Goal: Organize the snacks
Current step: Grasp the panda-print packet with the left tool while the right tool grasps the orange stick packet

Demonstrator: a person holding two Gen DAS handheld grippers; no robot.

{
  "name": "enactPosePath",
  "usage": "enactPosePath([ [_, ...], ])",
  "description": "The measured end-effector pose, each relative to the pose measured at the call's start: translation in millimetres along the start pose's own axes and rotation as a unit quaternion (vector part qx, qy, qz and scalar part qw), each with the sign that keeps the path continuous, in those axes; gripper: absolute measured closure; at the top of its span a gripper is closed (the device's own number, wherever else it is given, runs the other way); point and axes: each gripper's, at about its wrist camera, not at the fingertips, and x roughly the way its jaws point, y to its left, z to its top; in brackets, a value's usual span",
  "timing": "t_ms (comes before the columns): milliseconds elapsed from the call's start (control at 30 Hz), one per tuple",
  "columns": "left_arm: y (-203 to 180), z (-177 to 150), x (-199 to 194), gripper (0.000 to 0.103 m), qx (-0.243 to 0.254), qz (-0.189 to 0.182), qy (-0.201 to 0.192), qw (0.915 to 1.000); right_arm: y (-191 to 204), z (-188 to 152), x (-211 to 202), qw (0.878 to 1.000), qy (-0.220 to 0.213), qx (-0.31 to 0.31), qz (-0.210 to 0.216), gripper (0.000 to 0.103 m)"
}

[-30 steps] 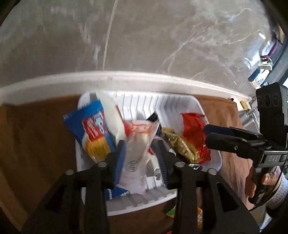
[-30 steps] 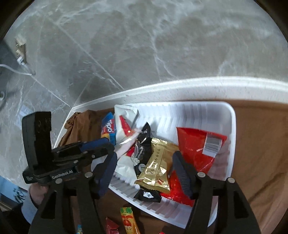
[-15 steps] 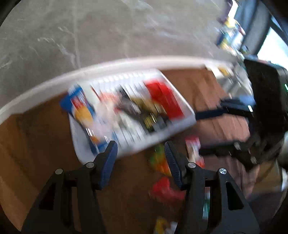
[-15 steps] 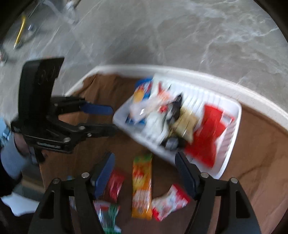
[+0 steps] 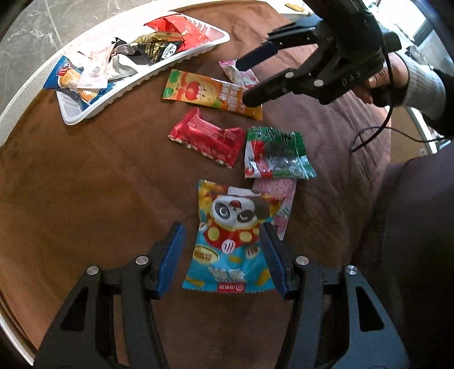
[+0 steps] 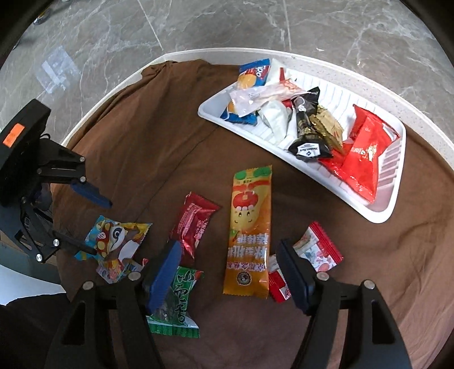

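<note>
A white tray [image 5: 85,113] [image 6: 380,215] holds several snack packs at the far side of the brown cloth. My left gripper [image 5: 224,252] is open, its fingers on either side of a blue panda snack bag [image 5: 231,241] [image 6: 113,241] lying on the cloth. My right gripper [image 6: 229,272] is open over the lower end of a long orange snack pack [image 6: 249,235] [image 5: 210,93]. A red pack [image 5: 207,139] [image 6: 195,221] and a green pack [image 5: 275,153] [image 6: 176,306] lie between them.
A small red and white pack [image 6: 317,249] lies by my right gripper's right finger. A pink pack [image 5: 279,195] lies partly under the panda bag. The brown cloth [image 5: 85,184] covers a round white table [image 6: 425,119] over a marble floor [image 6: 198,25].
Both grippers have pulled back from the tray toward the loose packs on the cloth. The left gripper now straddles the panda bag; the right sits over the orange pack.
</note>
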Motion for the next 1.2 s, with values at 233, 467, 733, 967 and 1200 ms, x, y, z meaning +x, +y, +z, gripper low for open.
enactPosePath([
  [233, -1, -1, 16, 0.041, 0.010, -0.006, 0.018, 0.9998, 3, 5, 6, 1.000, 0.001, -0.002, 0.001, 0.031],
  [467, 2, 3, 37, 0.034, 0.018, -0.024, 0.041, 0.9987, 2, 9, 14, 1.000, 0.008, -0.006, -0.008, 0.030],
  [733, 4, 4, 48, 0.032, 0.011, -0.038, 0.038, 0.9985, -3, 18, 38, 0.999, 0.037, -0.017, -0.034, 0.030],
  [967, 16, 2, 43, 0.042, -0.028, -0.050, 0.013, 0.9983, 1, 24, 55, 0.996, 0.058, -0.032, -0.055, 0.061],
  [1200, 33, -1, 39, 0.056, -0.073, -0.065, -0.006, 0.9952, -6, 23, 48, 0.998, 0.042, -0.015, -0.041, 0.089],
])
